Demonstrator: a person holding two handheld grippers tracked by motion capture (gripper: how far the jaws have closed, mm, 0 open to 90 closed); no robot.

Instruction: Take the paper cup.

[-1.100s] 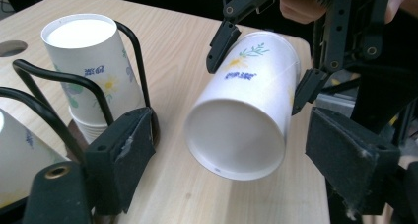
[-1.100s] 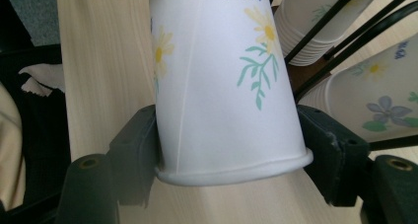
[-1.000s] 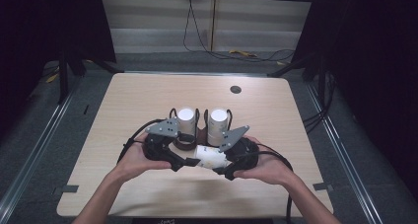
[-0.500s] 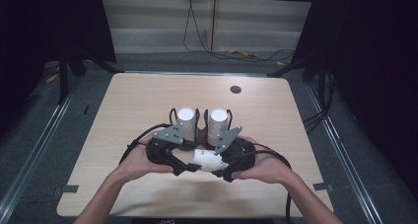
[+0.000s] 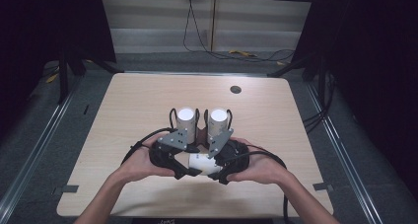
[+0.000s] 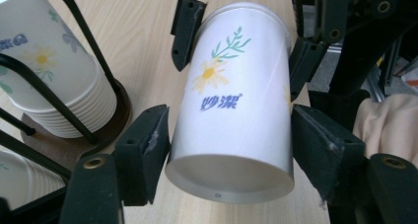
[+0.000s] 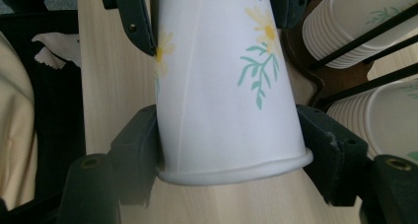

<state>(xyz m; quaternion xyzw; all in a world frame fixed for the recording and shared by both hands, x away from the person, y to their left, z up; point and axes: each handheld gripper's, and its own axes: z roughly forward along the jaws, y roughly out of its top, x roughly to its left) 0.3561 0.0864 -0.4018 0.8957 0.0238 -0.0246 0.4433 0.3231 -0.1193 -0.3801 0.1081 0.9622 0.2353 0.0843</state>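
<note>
A white paper cup (image 5: 202, 163) with a daisy print lies on its side just above the table, held between both grippers. My left gripper (image 5: 190, 167) has its pads on the cup's base end (image 6: 231, 110); its jaws have just been closing with the cup between them. My right gripper (image 5: 217, 169) is shut on the cup (image 7: 222, 86) just below the rolled rim. In the left gripper view the right gripper (image 6: 244, 41) clamps the far end of the cup. In the right gripper view the left gripper (image 7: 207, 12) does the same at the top.
Just behind the grippers a black wire holder (image 6: 113, 120) carries two upright stacks of the same cups (image 5: 186, 116) (image 5: 217, 118). A round cable hole (image 5: 235, 90) sits at the table's far right. Cables trail from both grippers toward the near edge.
The left gripper has slid right up to the cup and closed its jaws onto the base end. The right gripper and the cup have stayed in place.
</note>
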